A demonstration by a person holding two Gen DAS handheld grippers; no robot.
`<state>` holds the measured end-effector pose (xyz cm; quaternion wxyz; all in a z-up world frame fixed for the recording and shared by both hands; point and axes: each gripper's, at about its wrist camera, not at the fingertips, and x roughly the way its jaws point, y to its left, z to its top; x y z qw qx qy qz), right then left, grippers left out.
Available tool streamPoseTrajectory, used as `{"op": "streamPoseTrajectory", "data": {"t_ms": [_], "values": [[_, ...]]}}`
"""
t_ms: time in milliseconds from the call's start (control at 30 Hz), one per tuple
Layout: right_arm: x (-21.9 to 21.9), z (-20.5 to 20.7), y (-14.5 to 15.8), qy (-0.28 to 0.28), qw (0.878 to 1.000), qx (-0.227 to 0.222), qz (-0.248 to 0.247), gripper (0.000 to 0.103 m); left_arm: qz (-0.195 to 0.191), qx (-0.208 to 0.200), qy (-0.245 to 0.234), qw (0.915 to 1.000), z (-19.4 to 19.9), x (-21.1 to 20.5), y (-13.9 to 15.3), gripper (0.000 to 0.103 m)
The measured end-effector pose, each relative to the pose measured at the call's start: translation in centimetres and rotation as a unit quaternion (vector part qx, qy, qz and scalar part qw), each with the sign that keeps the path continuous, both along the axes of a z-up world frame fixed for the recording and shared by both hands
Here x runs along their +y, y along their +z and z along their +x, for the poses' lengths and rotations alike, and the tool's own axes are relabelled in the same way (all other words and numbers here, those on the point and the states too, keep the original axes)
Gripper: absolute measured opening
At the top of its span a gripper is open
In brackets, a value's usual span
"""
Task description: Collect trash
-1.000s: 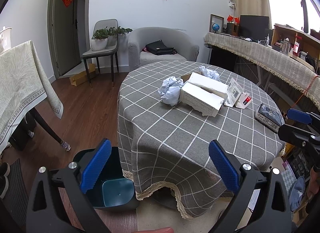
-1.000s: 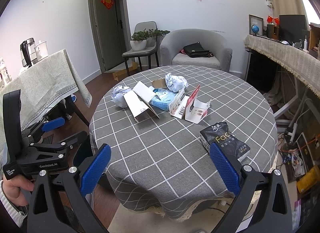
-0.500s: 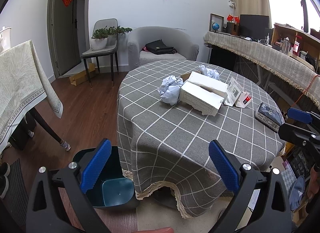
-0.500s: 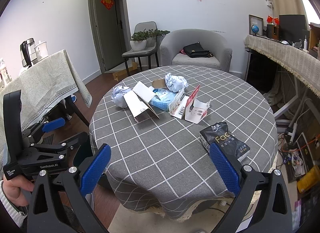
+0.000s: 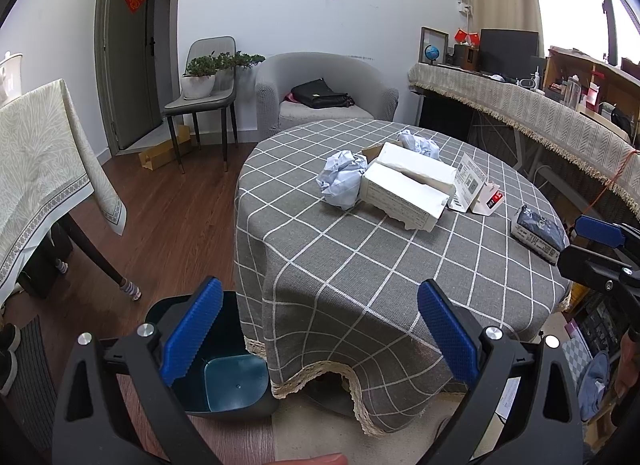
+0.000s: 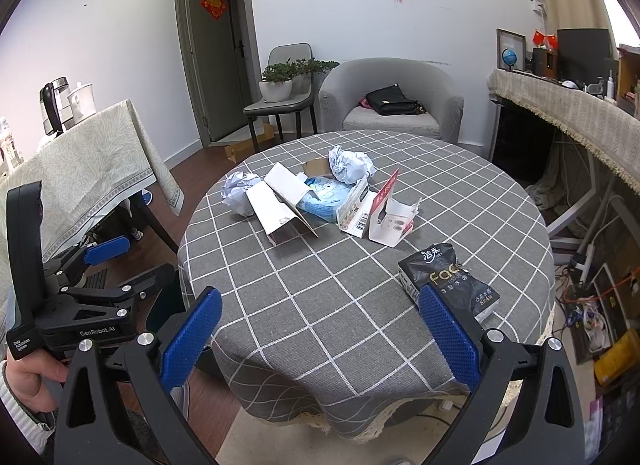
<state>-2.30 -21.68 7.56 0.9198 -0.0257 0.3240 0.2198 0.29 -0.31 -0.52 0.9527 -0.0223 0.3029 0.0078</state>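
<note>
Grey checked cloth covers the round bench (image 6: pixel 360 305) in the middle of both views. Trash sits in a bunch near the middle of the frame in the right wrist view: a crumpled paper ball (image 6: pixel 240 193), a white open box (image 6: pixel 280 213), a light blue packet (image 6: pixel 324 201), another crumpled paper ball (image 6: pixel 350 163) and a torn red and white card pack (image 6: pixel 388 213). A black tissue pack (image 6: pixel 448 281) lies apart from them, lower right, near the bench edge.

A dark blue bin (image 5: pixel 224 377) stands on the floor at the lower left of the left wrist view, just beside the bench and partly under the cloth edge. It looks open on top.

The left hand-held gripper (image 5: pixel 318 339) has its blue fingers wide apart and holds nothing. The right hand-held gripper (image 6: pixel 318 339) is wide apart too, with nothing in it. Both hang at the near side of the bench.
</note>
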Motion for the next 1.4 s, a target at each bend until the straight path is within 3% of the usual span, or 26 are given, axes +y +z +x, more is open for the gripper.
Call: {"op": "streamPoseTrajectory", "data": {"t_ms": [367,533,800,967,1233,1400], "values": [[-1.9,0.5,-0.1,-0.008,1.000,0.006,-0.006,0.100,-0.017,0.005,-0.013,0.9997,0.1,0.3,0.2,0.099],[-3.5,1.2,-0.3,-0.014,1.000,0.012,-0.015,0.100,-0.006,-0.003,-0.019,0.9998,0.1,0.2,0.7,0.099],[-5.6,2.6,-1.3,-0.029,0.999,0.026,-0.021,0.100,-0.011,-0.001,-0.059,0.9982,0.9,-0.5,0.9,0.097],[-6.5,3.5,-1.8,-0.028,0.999,0.032,-0.018,0.100,-0.026,0.010,-0.094,0.9952,2.0,-0.9,0.8,0.086],[-6.7,4.9,-2.5,-0.016,0.999,0.041,-0.028,0.100,-0.026,0.020,-0.102,0.9942,3.7,-0.7,0.6,0.073],[-6.8,6.2,-3.3,-0.013,0.998,0.052,-0.037,0.092,-0.033,0.027,-0.102,0.9939,5.2,-0.2,0.5,0.062]]}}
